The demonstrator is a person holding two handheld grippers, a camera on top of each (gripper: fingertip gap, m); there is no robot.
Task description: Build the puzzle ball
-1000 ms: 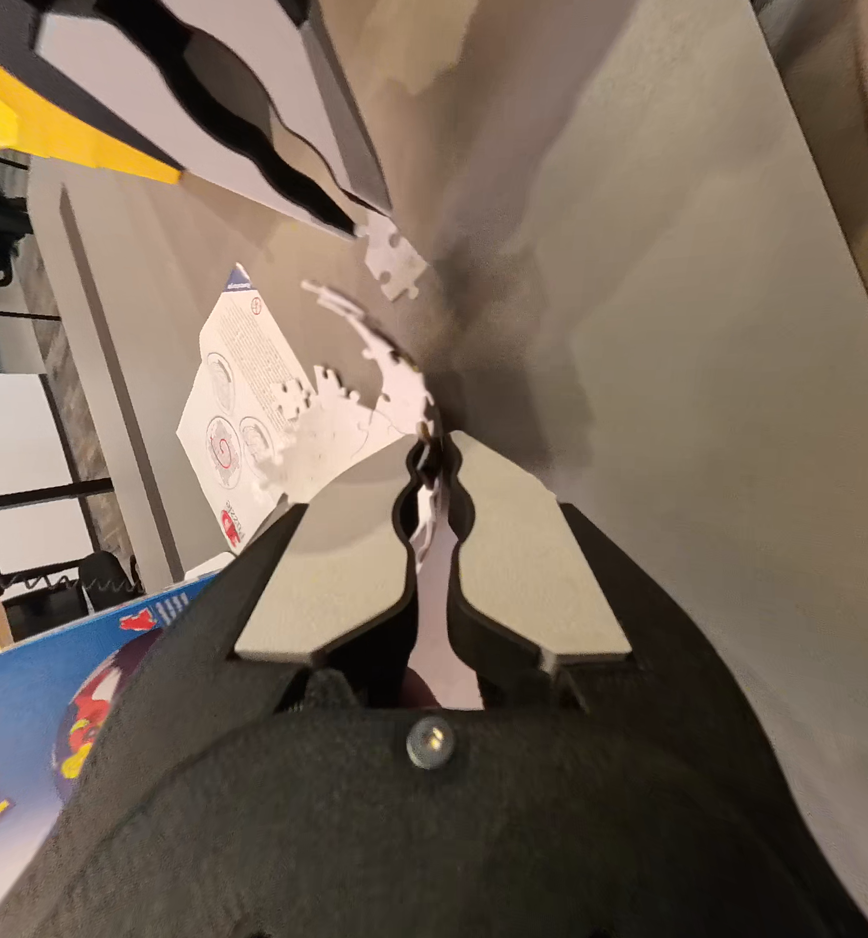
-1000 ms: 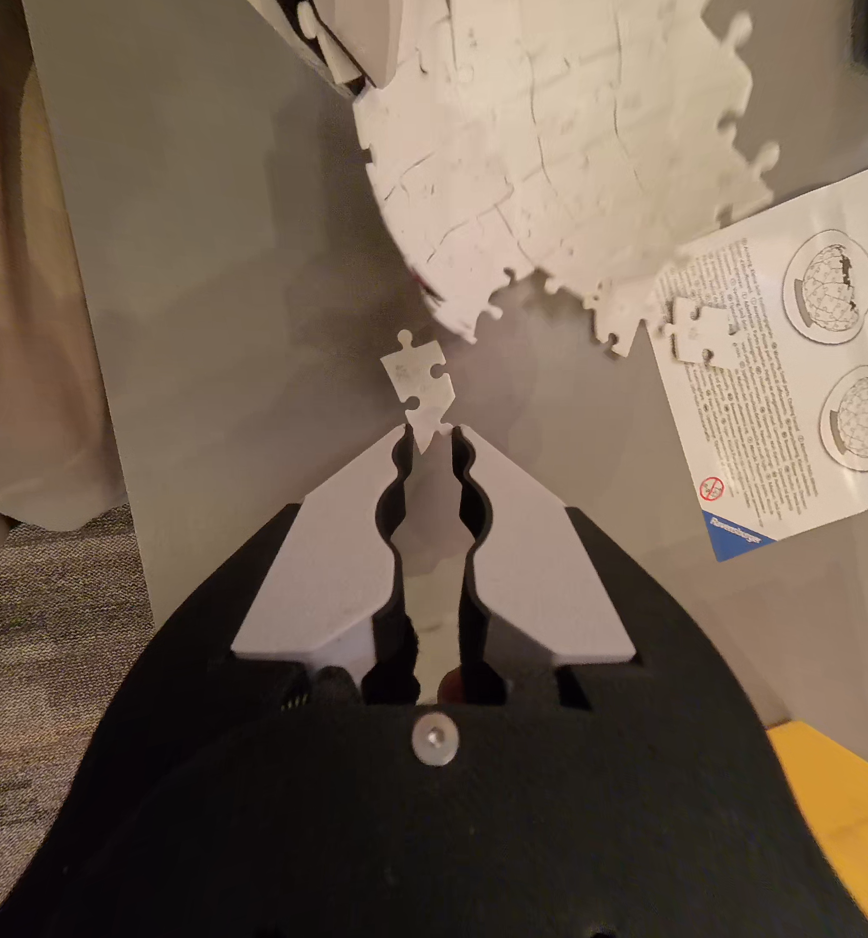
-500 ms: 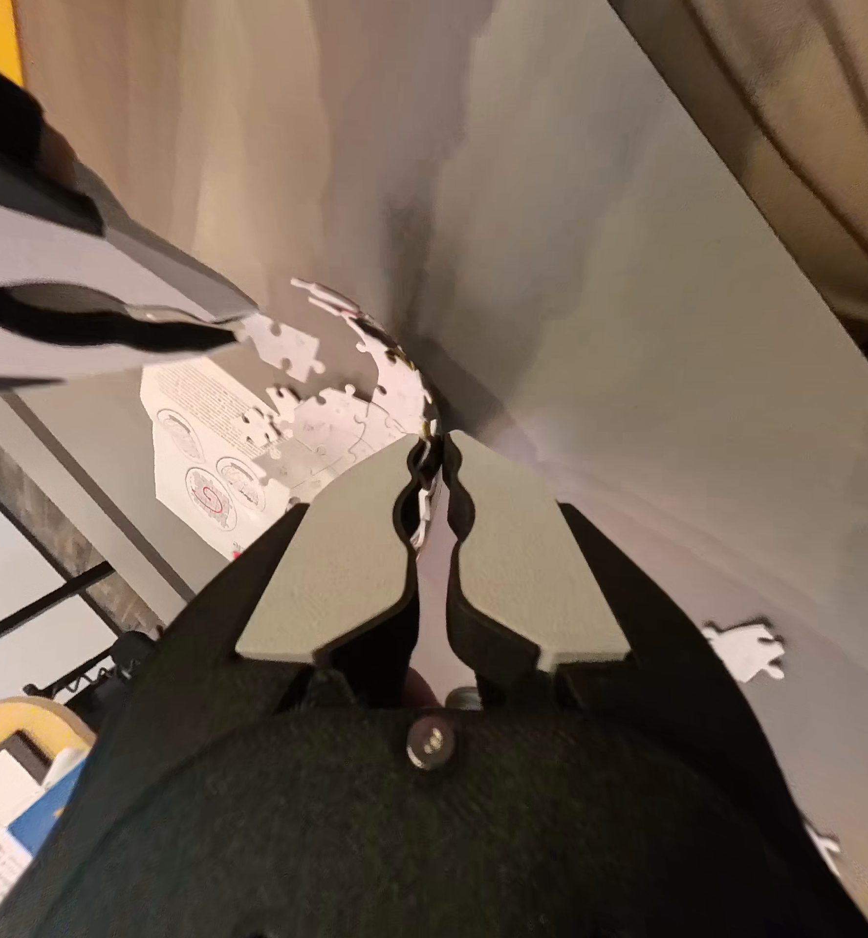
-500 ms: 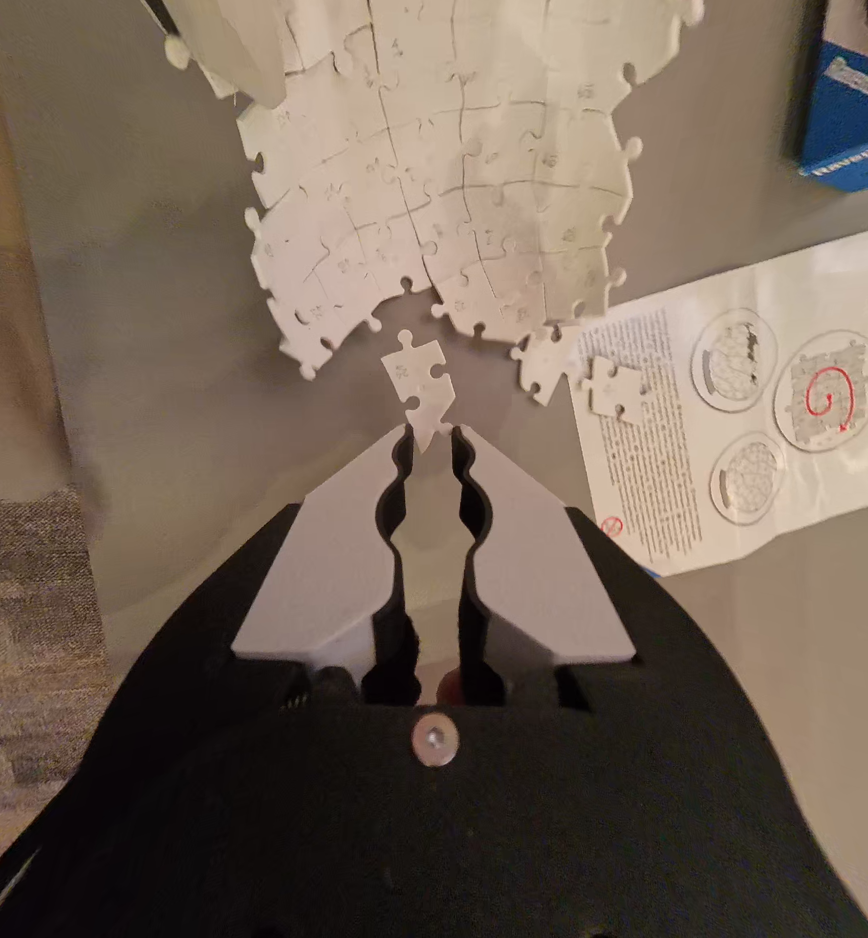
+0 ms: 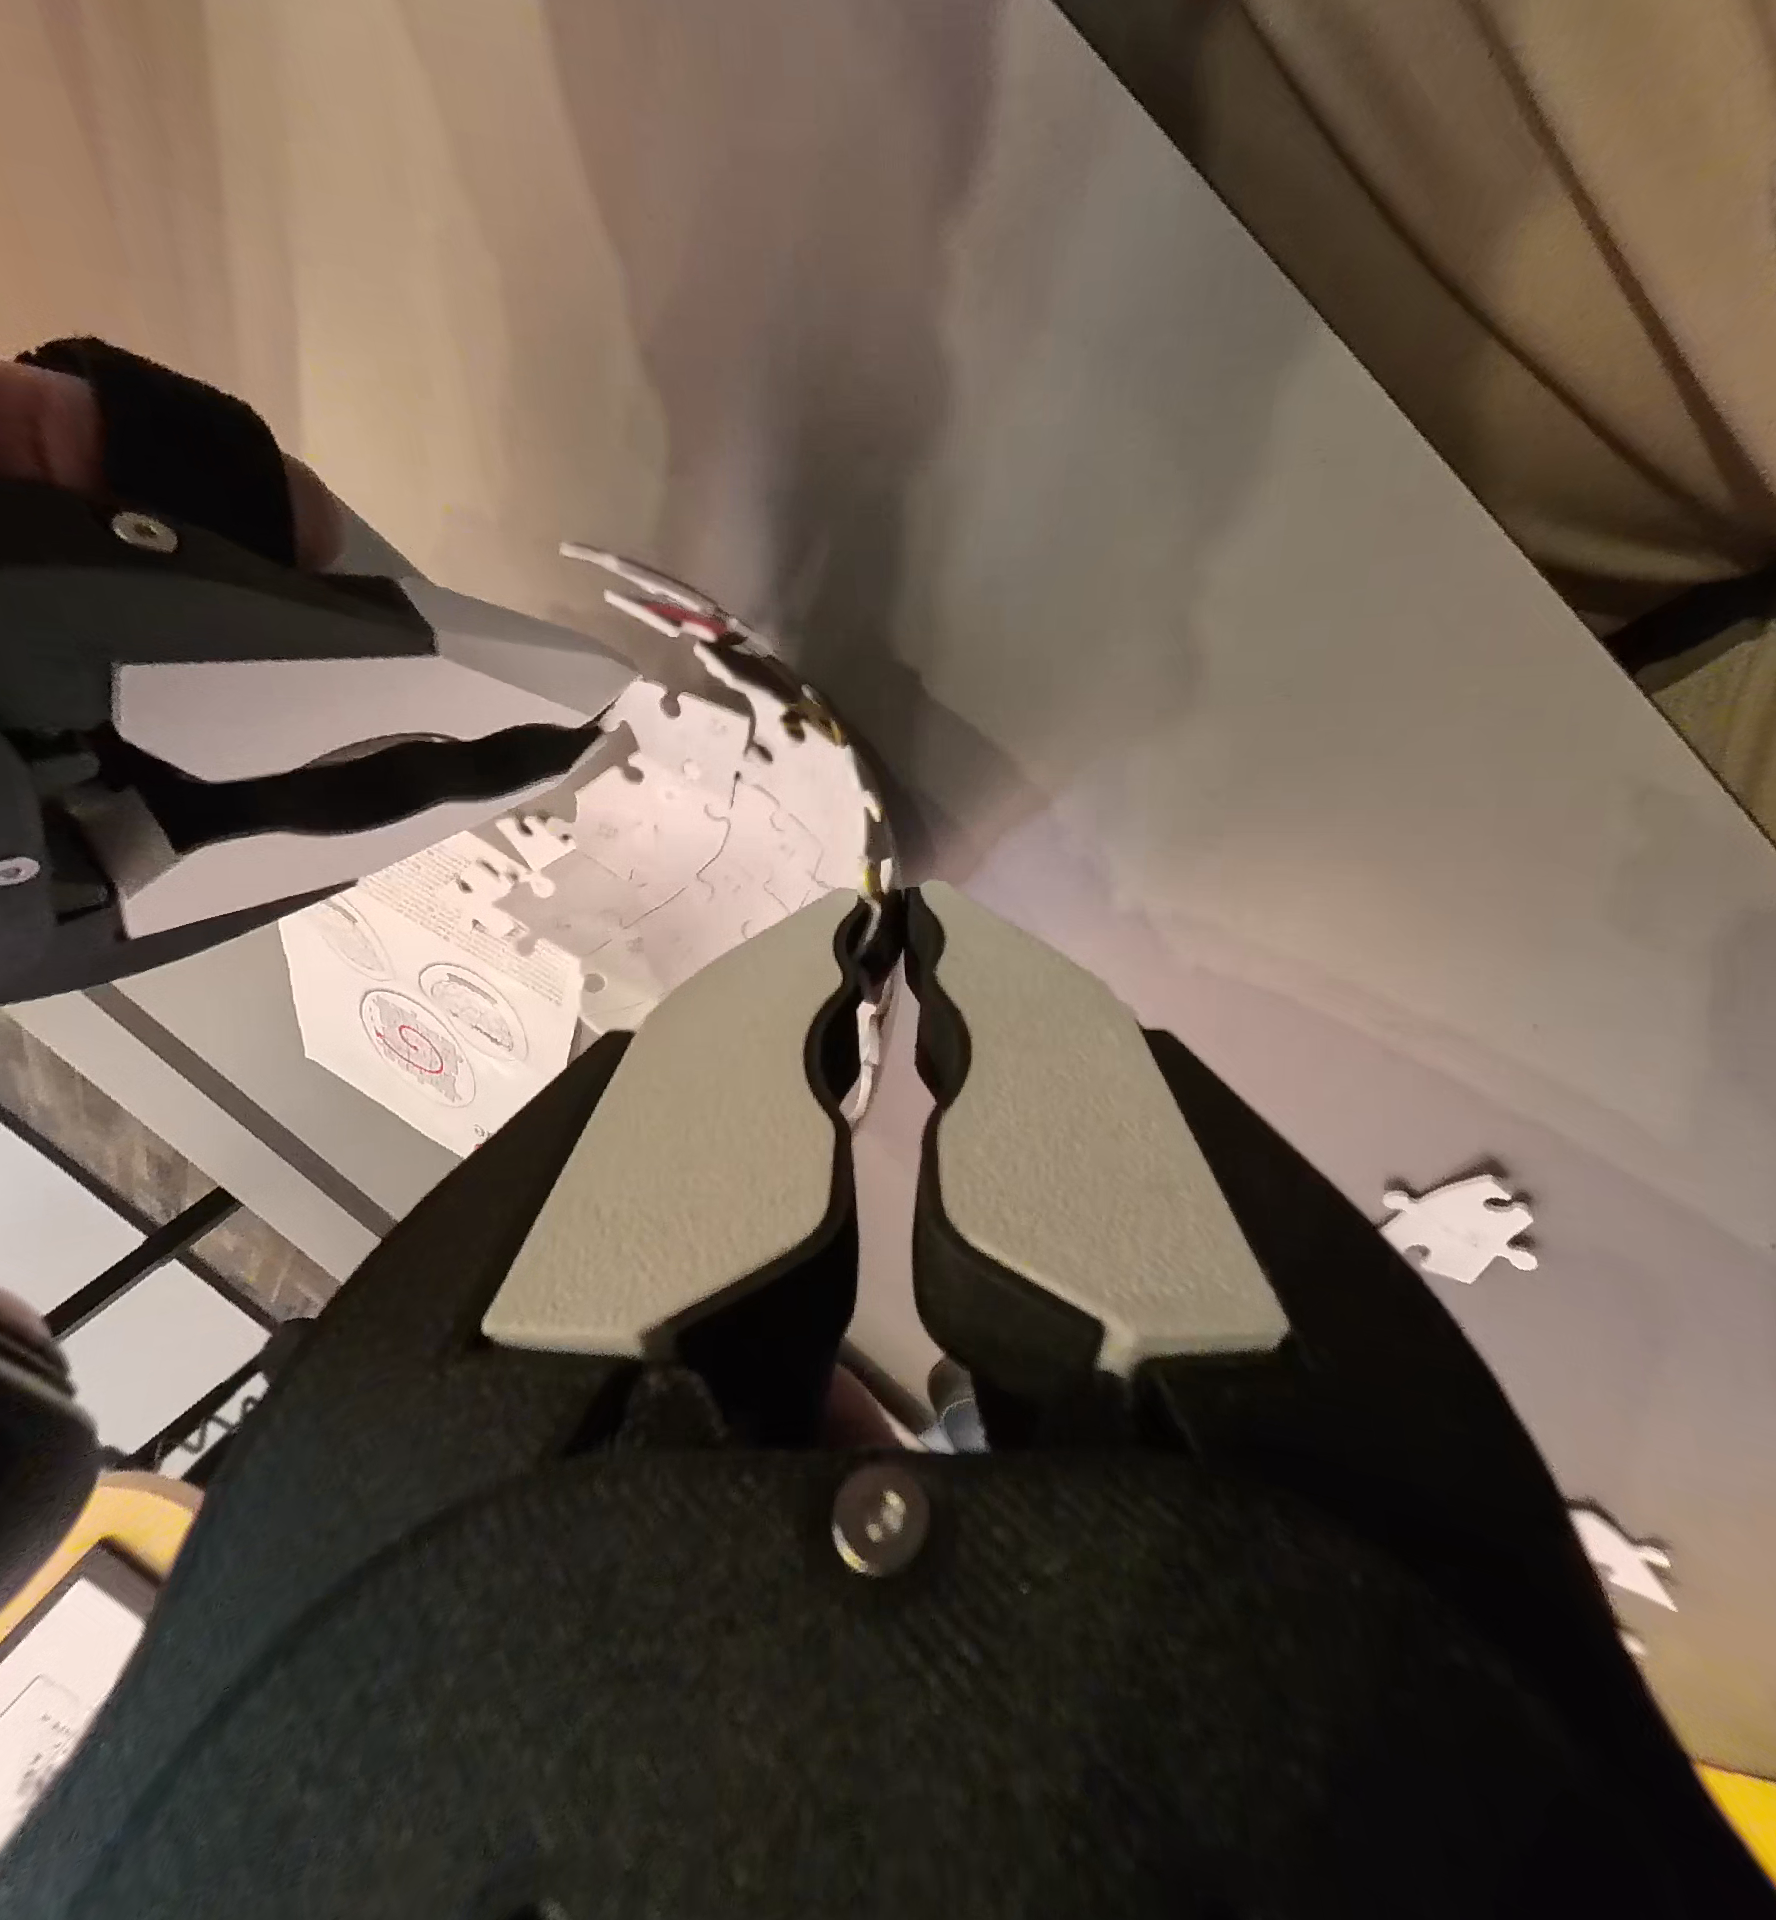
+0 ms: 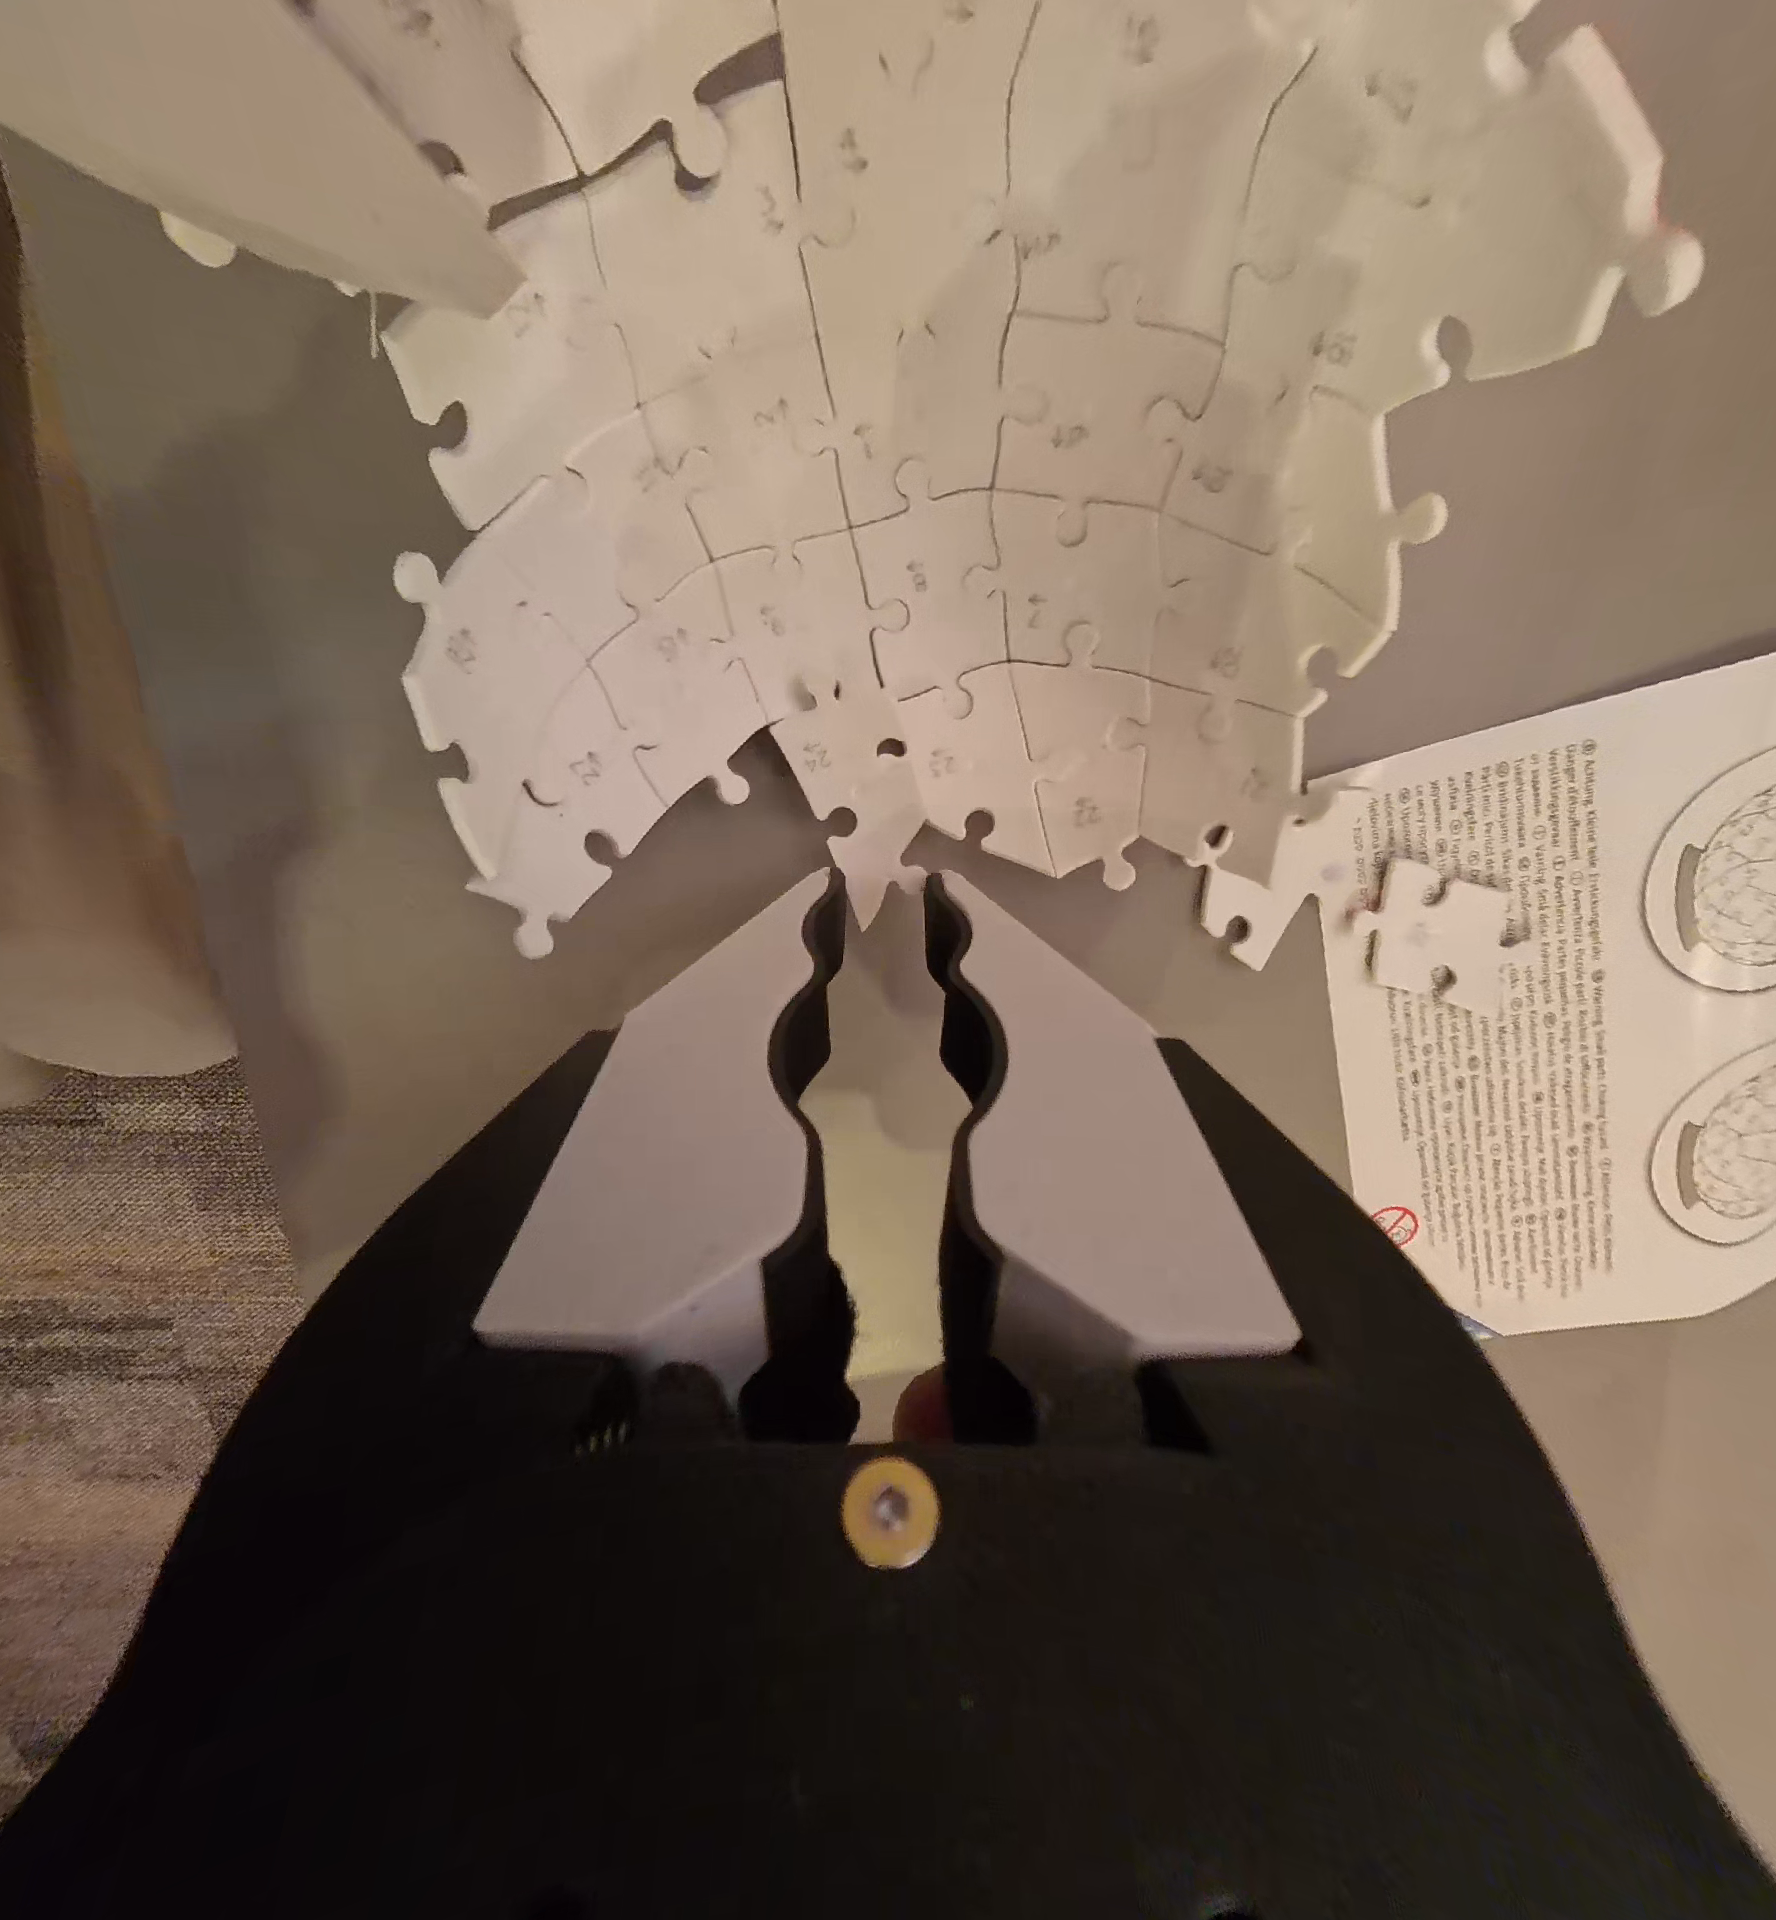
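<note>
The half-built puzzle ball is a curved white shell of joined pieces held in the air. My left gripper is shut on the shell's rim. My right gripper is shut on a single white puzzle piece and presses it into a gap at the shell's near edge. In the left wrist view the right gripper comes in from the left and touches the shell. The left gripper's finger shows at the top left of the right wrist view.
A white instruction sheet lies on the grey table to the right, with a loose piece on it. Two more loose pieces lie on the table in the left wrist view. Carpet lies beyond the table's edge. Spacing between my two grippers at the tips: around 10 cm.
My right gripper has carried the single piece forward until it meets the shell's edge. The shell has turned and come closer to the right gripper.
</note>
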